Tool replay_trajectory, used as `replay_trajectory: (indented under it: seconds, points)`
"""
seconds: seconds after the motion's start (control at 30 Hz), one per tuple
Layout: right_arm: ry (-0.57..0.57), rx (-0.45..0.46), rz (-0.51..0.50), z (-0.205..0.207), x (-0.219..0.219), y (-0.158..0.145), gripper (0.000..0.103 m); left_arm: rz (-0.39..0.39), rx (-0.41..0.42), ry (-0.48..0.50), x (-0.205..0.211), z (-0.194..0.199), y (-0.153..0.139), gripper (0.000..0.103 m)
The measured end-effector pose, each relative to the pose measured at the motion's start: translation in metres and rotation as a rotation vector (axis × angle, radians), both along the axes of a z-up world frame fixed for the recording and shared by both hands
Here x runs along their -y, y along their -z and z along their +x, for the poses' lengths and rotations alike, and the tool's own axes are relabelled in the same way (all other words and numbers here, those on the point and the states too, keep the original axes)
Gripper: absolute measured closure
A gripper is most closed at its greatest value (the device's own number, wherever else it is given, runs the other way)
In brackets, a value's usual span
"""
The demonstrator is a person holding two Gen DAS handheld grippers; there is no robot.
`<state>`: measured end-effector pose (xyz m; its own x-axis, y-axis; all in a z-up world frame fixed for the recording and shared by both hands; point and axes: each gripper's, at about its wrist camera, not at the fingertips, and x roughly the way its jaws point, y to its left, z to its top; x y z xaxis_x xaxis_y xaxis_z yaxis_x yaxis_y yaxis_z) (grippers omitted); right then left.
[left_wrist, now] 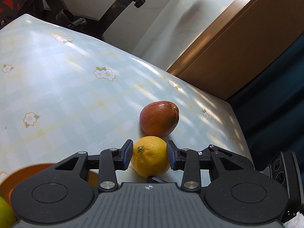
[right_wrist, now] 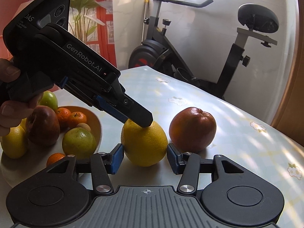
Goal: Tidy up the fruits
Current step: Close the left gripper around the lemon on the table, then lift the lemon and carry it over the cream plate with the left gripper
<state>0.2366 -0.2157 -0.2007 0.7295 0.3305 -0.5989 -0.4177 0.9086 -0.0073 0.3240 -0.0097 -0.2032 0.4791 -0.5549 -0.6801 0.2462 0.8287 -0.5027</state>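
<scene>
Lemon (right_wrist: 144, 144) sat on the desk (right_wrist: 247, 133), between the orange bowl (right_wrist: 95, 119) and the red apple (right_wrist: 192, 129), the apple just beside it on the side away from the bowl. In the left wrist view its stem end faced back toward the camera, so its long axis ran roughly along the left fingers, though rounded shape made that uncertain. Both grippers were at the lemon.

Left gripper (left_wrist: 150, 154) came down at a slant from the bowl side; its fingers (left_wrist: 127, 154) flanked the lemon at a narrow setting, pads touching or nearly touching the rind on both sides. In the right wrist view one left finger lay against the lemon's top. Judged as gripped, not lifted.

Right gripper (right_wrist: 144, 158) sat low at the lemon's near side, fingers (right_wrist: 116, 158) moderately apart and straddling the fruit; a thin gap showed at the apple-side pad, so contact was not confirmed and nothing appeared held.

The bowl already held apples, small oranges, green fruit and another lemon.
</scene>
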Motion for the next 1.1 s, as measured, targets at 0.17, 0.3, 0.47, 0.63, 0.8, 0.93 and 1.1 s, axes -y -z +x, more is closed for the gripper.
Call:
replay_trajectory:
  seconds: [0.17, 0.3, 0.47, 0.63, 0.8, 0.93, 1.1]
  points:
    - [0.021, 0.014, -0.034, -0.001, -0.006, 0.000, 0.053, 0.002, 0.013, 0.024, 0.004, -0.001, -0.001, 0.067]
    - [0.040, 0.002, -0.012, 0.002, -0.003, 0.004, 0.051, 0.028, 0.039, 0.054, 0.011, -0.005, -0.005, 0.068]
    - [0.067, 0.004, 0.030, 0.001, 0.003, 0.008, 0.051, 0.043, 0.055, 0.067, 0.015, -0.007, -0.007, 0.068]
    - [0.092, 0.010, 0.043, -0.002, 0.001, 0.010, 0.051, 0.056, 0.059, 0.072, 0.014, -0.008, -0.009, 0.068]
    - [0.099, 0.027, 0.070, -0.014, 0.001, 0.006, 0.051, 0.061, 0.066, 0.095, 0.012, -0.014, -0.013, 0.068]
    - [0.107, 0.043, 0.106, -0.022, 0.002, -0.004, 0.051, 0.056, 0.089, 0.109, 0.009, -0.022, -0.023, 0.068]
    - [0.089, 0.053, 0.134, -0.030, -0.008, -0.023, 0.051, 0.071, 0.125, 0.125, -0.001, -0.038, -0.044, 0.068]
